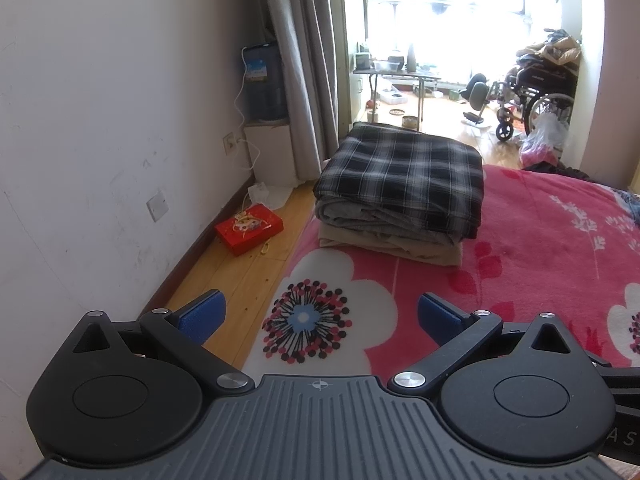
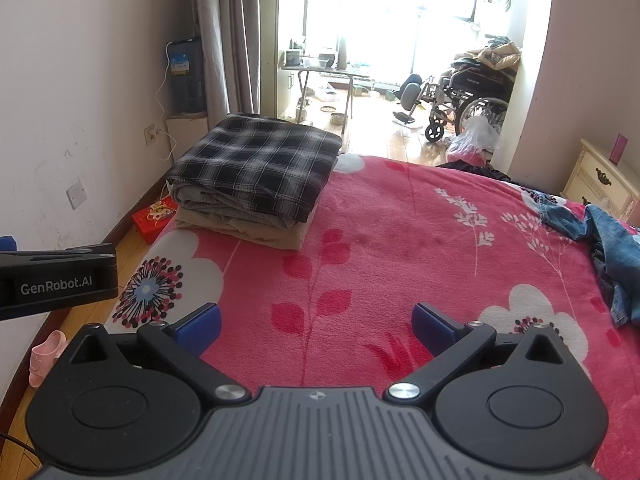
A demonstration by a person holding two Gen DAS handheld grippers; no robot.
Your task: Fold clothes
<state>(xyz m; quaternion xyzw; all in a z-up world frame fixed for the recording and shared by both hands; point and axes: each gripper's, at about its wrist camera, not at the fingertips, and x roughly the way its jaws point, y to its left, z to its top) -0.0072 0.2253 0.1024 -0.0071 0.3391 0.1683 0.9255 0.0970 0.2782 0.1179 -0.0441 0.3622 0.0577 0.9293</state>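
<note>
Fingers (image 1: 434, 312) of both grippers spread empty, folded clothes stack (image 1: 400, 192) well ahead.

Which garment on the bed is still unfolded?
The denim garment, crumpled at the bed's right edge. The plaid, grey and beige ones are folded and stacked.

Three folded garments (image 2: 248, 184) stacked; one denim garment (image 2: 608, 248); one wheelchair (image 2: 468, 100); one red box (image 1: 249, 229); one pink slipper (image 2: 46, 356).

Folded pile (image 2: 252, 184) on bed (image 2: 400, 232), jeans (image 2: 612, 248) far right.
</note>
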